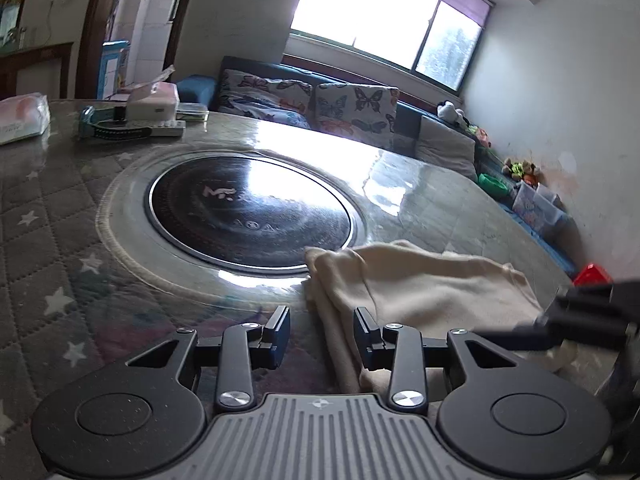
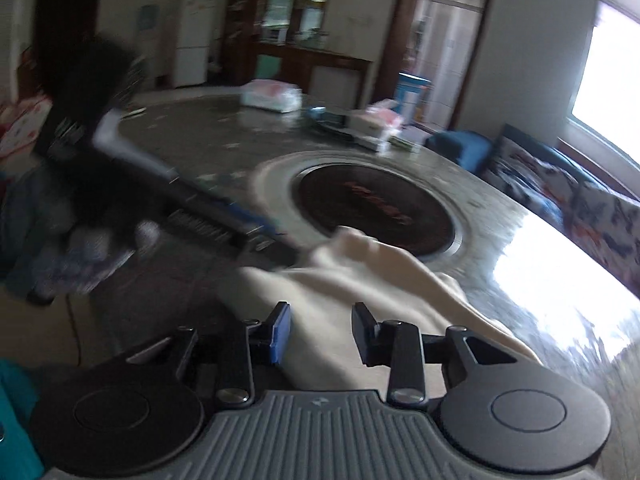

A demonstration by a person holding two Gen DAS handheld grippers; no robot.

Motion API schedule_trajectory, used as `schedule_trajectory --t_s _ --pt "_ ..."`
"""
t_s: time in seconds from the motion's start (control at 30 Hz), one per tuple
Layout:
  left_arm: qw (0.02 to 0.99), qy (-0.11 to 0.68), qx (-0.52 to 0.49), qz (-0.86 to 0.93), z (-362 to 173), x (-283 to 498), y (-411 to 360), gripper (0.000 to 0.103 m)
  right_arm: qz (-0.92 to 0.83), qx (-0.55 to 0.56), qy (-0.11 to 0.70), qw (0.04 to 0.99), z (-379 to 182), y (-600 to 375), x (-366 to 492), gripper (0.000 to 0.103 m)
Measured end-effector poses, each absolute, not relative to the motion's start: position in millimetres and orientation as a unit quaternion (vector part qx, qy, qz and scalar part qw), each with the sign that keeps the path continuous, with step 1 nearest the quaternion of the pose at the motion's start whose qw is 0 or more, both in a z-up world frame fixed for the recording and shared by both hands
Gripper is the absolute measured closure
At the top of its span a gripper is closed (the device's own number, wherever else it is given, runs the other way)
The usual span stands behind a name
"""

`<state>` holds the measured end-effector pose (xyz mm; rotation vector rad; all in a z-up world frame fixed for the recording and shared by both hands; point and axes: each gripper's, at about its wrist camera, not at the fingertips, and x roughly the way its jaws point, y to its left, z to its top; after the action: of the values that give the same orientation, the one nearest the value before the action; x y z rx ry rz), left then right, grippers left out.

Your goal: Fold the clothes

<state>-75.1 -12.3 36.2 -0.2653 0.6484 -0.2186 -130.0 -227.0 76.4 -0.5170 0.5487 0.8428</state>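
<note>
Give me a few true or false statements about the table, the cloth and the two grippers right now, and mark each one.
1. A cream soft fabric garment lies on the table, its edge reaching the black round glass cooktop. True.
2. The left gripper has its jaws clamped on the garment. False: the jaws stand apart, with nothing pinched between them.
3. The right gripper hangs over the garment with its jaws apart. True.
4. The cooktop sits in a bare wooden tabletop. False: a grey quilted table cover with white stars surrounds it.
5. A sofa with butterfly-print cushions stands under the window. True.
</note>
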Motion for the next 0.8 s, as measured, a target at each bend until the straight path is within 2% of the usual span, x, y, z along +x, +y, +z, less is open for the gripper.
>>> schedule_trajectory --t_s 0.1,0.33,0.37,0.47,0.5,0.63,0.8 --pt "0.928 0.322 -0.16 -0.101 43 -73 -1 0.05 0.416 -0.277 0.249 0.83 68 -206 -136 0.065" --pt "0.89 0.366 -0.251 -0.105 35 -59 7 0.047 0.417 -0.332 0.23 0.814 45 -173 -142 0.065" --pt "0.884 0.372 -0.262 -0.105 33 -57 8 0.047 0.415 -0.335 0.231 0.813 45 -171 -143 0.068" --pt "0.868 0.389 -0.292 -0.102 27 -52 7 0.047 0.411 -0.317 0.236 0.821 51 -174 -140 0.091" --pt "0.861 0.395 -0.305 -0.101 25 -49 7 0.047 0.409 -0.302 0.24 0.827 55 -178 -138 0.093" --pt "0.842 0.398 -0.353 -0.094 22 -42 6 0.042 0.411 -0.237 0.254 0.843 71 -194 -127 0.096" --pt "0.823 0.402 -0.393 -0.087 21 -33 -1 0.042 0.413 -0.19 0.261 0.852 85 -209 -119 0.097"
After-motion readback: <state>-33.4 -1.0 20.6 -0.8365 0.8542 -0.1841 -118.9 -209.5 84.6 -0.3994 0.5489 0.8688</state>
